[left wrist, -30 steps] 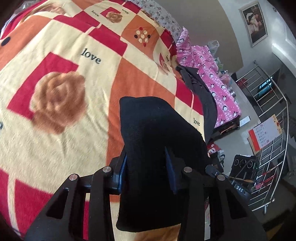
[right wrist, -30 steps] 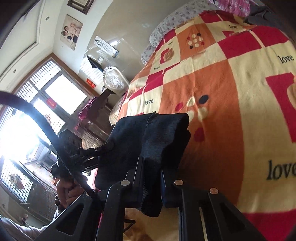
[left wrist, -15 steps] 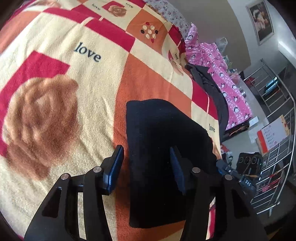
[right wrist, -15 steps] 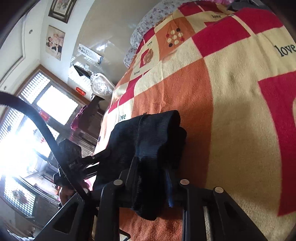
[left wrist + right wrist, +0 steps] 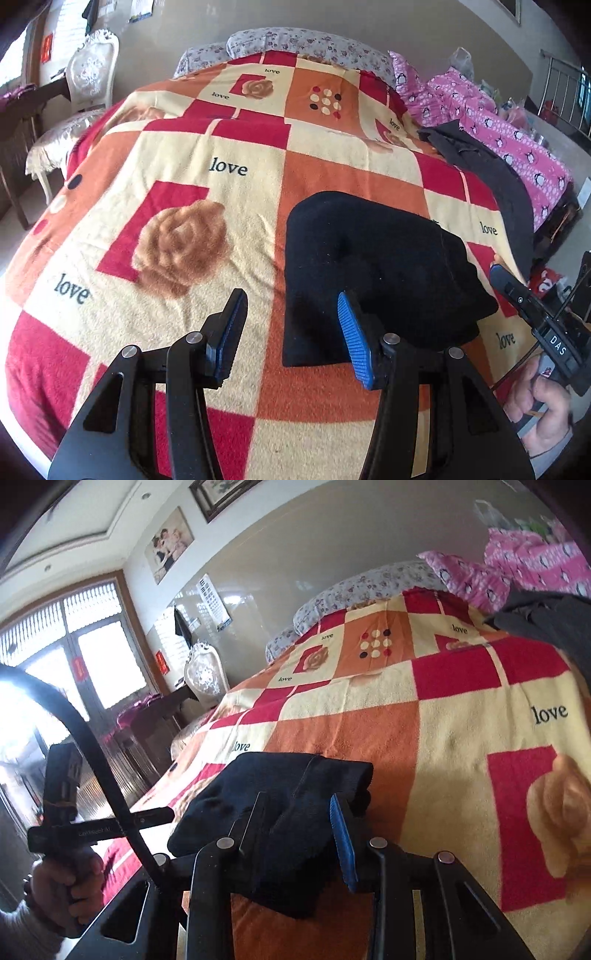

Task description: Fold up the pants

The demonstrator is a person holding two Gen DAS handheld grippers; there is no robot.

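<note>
The black pants (image 5: 373,266) lie folded in a compact bundle on the patterned bed blanket (image 5: 177,177). The left gripper (image 5: 291,332) stands wide, its jaws empty over the blanket at the bundle's near edge. The right gripper (image 5: 301,834) is partly spread with the bundle's fabric between its jaws; whether the pads press on it is unclear.
</note>
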